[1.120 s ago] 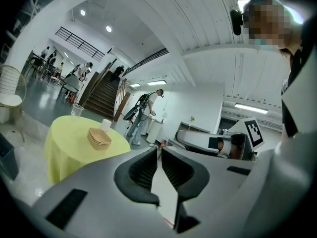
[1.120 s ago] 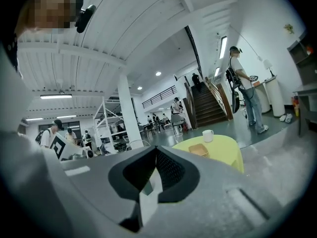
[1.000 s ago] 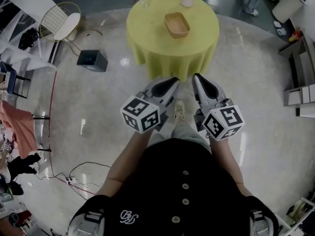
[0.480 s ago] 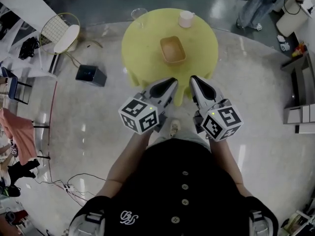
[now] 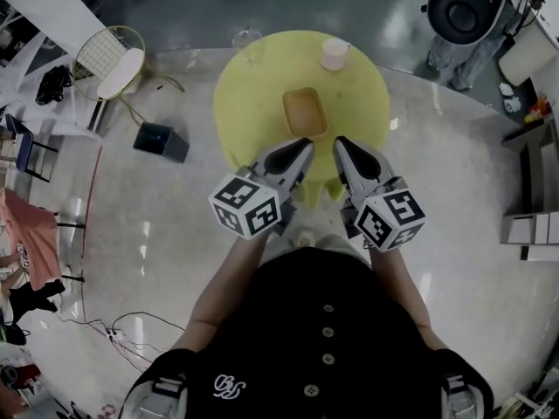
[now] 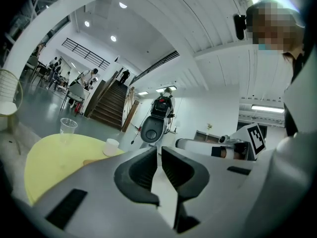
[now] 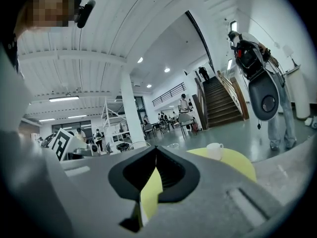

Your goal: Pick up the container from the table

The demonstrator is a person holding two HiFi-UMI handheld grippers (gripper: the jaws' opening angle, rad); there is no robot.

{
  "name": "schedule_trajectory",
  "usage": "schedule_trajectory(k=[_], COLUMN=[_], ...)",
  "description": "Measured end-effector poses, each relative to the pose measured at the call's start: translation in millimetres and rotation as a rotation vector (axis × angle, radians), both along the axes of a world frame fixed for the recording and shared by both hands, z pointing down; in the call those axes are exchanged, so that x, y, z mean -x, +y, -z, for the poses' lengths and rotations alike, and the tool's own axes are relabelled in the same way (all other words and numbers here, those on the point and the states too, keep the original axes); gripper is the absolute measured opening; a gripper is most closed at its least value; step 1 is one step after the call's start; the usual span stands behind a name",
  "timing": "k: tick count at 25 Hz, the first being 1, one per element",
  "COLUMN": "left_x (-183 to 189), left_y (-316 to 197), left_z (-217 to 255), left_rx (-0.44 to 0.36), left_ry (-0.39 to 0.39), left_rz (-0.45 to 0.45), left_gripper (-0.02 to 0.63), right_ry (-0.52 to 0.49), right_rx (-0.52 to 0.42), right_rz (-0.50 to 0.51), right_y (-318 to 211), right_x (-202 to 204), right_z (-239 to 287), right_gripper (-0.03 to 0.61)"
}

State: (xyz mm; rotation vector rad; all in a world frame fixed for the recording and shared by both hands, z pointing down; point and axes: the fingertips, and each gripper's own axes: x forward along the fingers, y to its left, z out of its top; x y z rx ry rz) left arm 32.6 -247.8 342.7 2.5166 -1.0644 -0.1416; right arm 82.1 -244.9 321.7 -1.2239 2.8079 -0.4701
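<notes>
A tan, shallow, rectangular container [image 5: 305, 112] with rounded corners is seen on the round table [image 5: 253, 94], which is covered by a yellow cloth. It lies near the middle of the top, somewhat toward the near edge, with a white cup [image 5: 334, 53] and a clear glass [image 5: 248, 45] set well apart from it at the far side. The left gripper [image 5: 305, 145] and the right gripper [image 5: 340, 143] are held level, side by side, over the near edge of the table and pointed at the container, which is not touched by either. Both pairs of jaws are pressed together and nothing is held between them. The container appears to be empty, so it is judged to be light and stiff; its material cannot be told, though a smooth wall that might slip is to be expected. A hold is best taken on one of the long side walls, with one jaw inside the rim and one outside, once the jaws have been spread. The cloth beneath may be dragged if the container is pushed rather than lifted.
</notes>
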Motion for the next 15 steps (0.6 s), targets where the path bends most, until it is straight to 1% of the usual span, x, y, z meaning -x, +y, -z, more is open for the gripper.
schedule_trajectory(k=[5, 15], left_x=[2.8, 15.5], left_y=[-7.9, -11.7], left_z=[-2.4, -15.9], left_rx=[0.014, 0.058], left_ry=[0.004, 0.012], left_rz=[0.016, 0.024], left_gripper=[0.035, 0.035], right_ry=[0.004, 0.002], right_rx=[0.027, 0.084], right_rz=[0.003, -0.035], right_y=[-8.2, -12.0], right_x=[0.2, 0.8], right_z=[-8.1, -26.4], right_gripper=[0.003, 0.003])
